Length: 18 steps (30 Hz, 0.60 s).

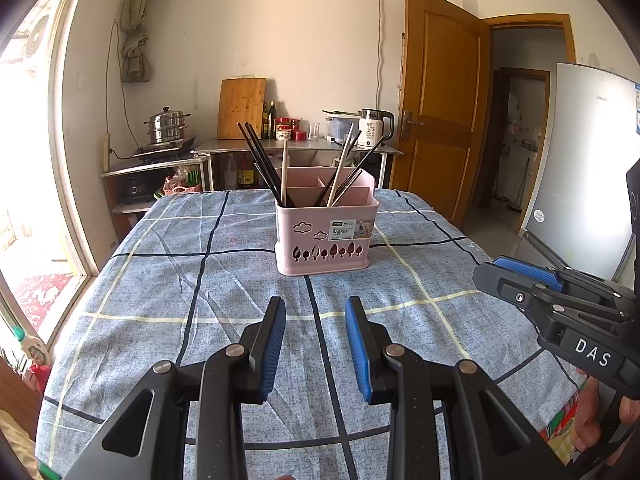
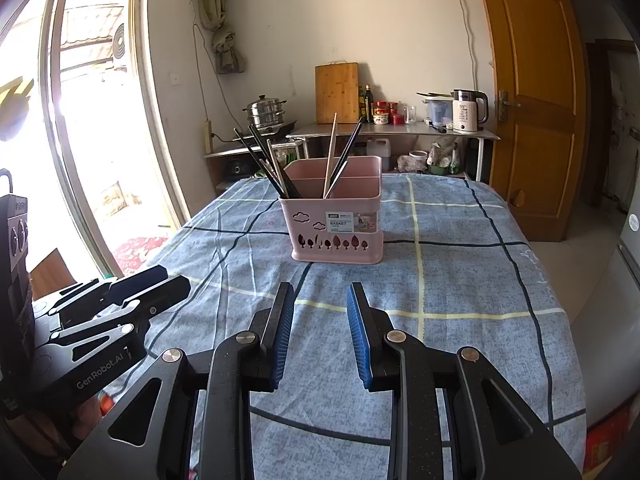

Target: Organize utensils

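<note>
A pink plastic utensil basket [image 1: 326, 240] [image 2: 336, 232] with inner dividers stands upright in the middle of the table. Black chopsticks [image 1: 262, 160] [image 2: 266, 164] lean left in its left compartment, and pale and dark ones [image 1: 340, 164] [image 2: 331, 152] lean in the compartment beside it. My left gripper [image 1: 316, 306] hovers over the cloth in front of the basket, open, nothing between its blue pads. My right gripper [image 2: 320, 292] is open and empty too, just to the right of the left one. Each gripper shows at the edge of the other's view.
The table [image 1: 160, 300] [image 2: 480, 280] wears a blue checked cloth. Behind it are a steel counter [image 1: 296, 146] with a kettle [image 1: 374, 128], bottles and a cutting board, and a steamer pot [image 1: 166, 126]. A wooden door [image 1: 440, 120] and a fridge [image 1: 584, 168] stand at the right, a glass door at the left.
</note>
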### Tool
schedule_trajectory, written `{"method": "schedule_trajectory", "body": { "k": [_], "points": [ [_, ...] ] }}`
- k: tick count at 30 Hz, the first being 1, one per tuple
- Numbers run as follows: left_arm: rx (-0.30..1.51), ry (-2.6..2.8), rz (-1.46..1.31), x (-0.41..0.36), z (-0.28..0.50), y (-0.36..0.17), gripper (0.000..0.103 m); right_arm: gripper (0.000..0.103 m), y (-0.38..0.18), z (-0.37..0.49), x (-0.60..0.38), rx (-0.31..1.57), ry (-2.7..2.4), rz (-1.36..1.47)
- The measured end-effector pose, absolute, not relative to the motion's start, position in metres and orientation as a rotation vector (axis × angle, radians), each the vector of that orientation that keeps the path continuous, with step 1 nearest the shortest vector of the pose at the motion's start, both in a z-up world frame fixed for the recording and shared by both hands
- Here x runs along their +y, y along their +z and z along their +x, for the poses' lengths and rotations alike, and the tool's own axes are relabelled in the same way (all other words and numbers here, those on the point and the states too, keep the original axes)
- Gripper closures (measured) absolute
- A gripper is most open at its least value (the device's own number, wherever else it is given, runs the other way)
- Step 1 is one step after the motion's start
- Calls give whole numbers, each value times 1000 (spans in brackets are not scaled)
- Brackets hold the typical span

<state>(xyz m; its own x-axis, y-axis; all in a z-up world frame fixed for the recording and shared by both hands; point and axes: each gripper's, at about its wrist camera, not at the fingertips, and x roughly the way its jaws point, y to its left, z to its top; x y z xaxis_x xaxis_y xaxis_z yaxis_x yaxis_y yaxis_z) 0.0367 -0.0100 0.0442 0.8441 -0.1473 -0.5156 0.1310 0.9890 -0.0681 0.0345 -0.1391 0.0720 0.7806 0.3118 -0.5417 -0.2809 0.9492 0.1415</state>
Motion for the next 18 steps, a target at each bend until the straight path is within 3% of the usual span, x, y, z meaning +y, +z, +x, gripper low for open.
{"method": "schedule_trajectory", "body": {
  "k": [18],
  "points": [
    [542,-148,-27,-11,32,43,72,75,71,33,-139,593,322,47]
  ]
}}
